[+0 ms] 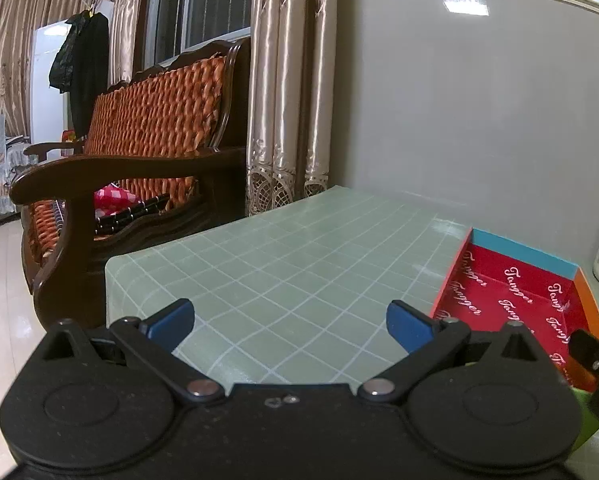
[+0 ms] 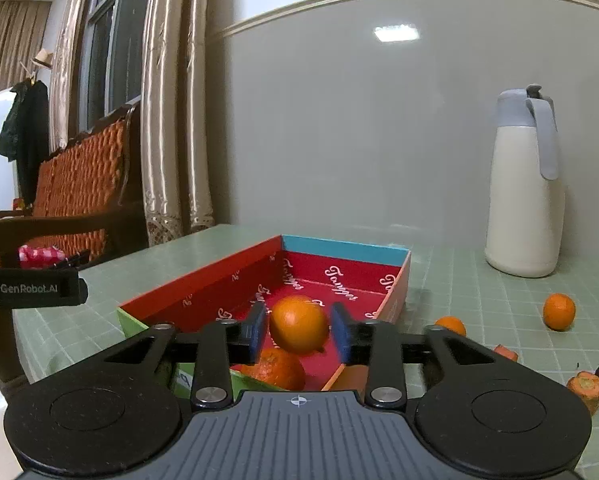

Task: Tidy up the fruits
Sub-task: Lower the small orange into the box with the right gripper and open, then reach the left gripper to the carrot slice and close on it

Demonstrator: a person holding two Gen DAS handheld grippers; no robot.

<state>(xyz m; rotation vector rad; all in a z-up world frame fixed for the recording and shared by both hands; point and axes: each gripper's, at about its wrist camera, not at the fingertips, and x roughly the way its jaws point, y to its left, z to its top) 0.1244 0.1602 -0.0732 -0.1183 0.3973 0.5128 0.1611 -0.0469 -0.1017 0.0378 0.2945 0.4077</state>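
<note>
Now right hand-held gripper (image 2: 298,330) over red box (image 2: 203,286), jaws parted, orange (image 2: 298,326) loose between pads, likely dropping beside second orange (image 2: 277,368). Left hand-held gripper (image 1: 290,322) open, empty, over table (image 1: 283,248).

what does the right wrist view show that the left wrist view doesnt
Only the right wrist view: the oranges, one between the right gripper's parted pads, one in the box below, two loose on the table; also the white thermos. Only the left wrist view: the left gripper, open over bare tablecloth. Both: the red box, green checked table, wooden sofa, curtains.
</note>
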